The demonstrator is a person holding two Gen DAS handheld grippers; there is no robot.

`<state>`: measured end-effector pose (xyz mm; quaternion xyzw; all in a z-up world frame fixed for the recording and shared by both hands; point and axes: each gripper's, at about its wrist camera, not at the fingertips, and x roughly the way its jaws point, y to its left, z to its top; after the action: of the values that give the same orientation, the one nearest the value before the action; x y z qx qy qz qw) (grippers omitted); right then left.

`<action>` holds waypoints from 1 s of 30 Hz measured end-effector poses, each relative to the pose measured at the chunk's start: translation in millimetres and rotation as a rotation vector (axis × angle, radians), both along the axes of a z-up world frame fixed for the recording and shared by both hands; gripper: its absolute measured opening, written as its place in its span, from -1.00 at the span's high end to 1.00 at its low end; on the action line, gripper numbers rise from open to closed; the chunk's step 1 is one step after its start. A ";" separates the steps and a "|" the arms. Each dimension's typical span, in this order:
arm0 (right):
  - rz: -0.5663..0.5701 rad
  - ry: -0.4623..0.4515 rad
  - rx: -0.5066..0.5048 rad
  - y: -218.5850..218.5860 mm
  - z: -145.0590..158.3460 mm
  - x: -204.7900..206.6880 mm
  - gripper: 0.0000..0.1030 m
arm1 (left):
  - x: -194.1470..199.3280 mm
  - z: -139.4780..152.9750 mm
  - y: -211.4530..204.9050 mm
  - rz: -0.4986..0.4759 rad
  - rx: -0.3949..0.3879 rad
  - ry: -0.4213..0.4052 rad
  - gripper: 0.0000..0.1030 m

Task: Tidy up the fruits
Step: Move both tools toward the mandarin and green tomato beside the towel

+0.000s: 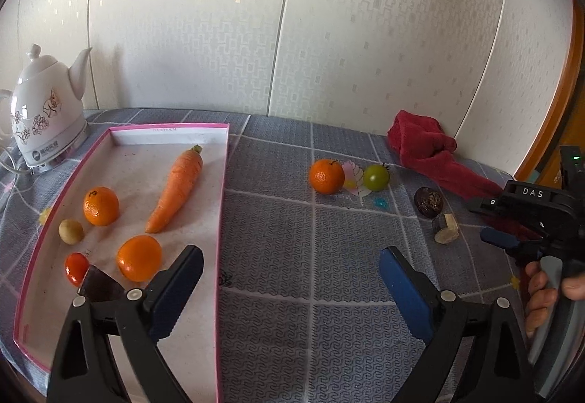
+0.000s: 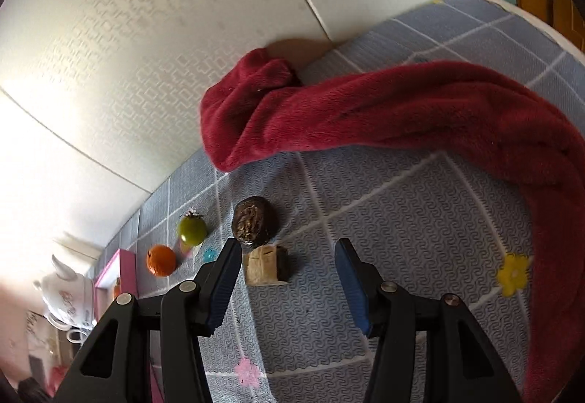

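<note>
A pink-rimmed white tray (image 1: 120, 136) on the left holds a carrot (image 1: 177, 189), two oranges (image 1: 101, 206) (image 1: 139, 258), a red tomato (image 1: 76, 267), a small tan fruit (image 1: 71, 231) and a dark piece (image 1: 100, 286). My left gripper (image 1: 289, 256) stands open over the tray's right rim with nothing between its fingers. On the cloth lie an orange (image 1: 326, 176) (image 2: 161, 259), a green tomato (image 1: 377, 177) (image 2: 192, 231), a dark round fruit (image 1: 428, 202) (image 2: 254, 222) and a cut tan chunk (image 1: 446, 228) (image 2: 267, 269). My right gripper (image 2: 289, 249) is open, and the chunk lies just ahead by its left finger.
A red towel (image 1: 435, 154) (image 2: 402, 121) is bunched against the wall at the back right. A white flowered kettle (image 1: 44, 110) (image 2: 65, 293) stands behind the tray on the left. A hand (image 1: 541, 297) holds the right gripper's handle. The grey checked cloth (image 1: 310, 238) covers the table.
</note>
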<state>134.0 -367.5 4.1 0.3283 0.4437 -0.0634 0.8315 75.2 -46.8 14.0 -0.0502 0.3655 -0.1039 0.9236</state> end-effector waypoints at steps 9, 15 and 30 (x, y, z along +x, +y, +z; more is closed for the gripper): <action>0.028 0.003 0.036 -0.2 -3.4 4.4 -0.04 | -1.4 -3.4 -2.7 -0.020 0.002 0.022 -0.65; 0.114 -0.048 0.006 16.4 5.0 9.2 -0.04 | -1.0 -7.8 -9.4 -0.038 0.020 0.039 -0.52; 0.259 -0.048 -0.084 53.6 9.1 25.1 -0.04 | 3.0 -8.1 -7.9 -0.008 0.008 0.048 -0.32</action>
<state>159.1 -313.9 13.2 0.2346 0.4594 0.0339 0.8560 78.1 -54.7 5.9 -0.0474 0.3881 -0.1046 0.9144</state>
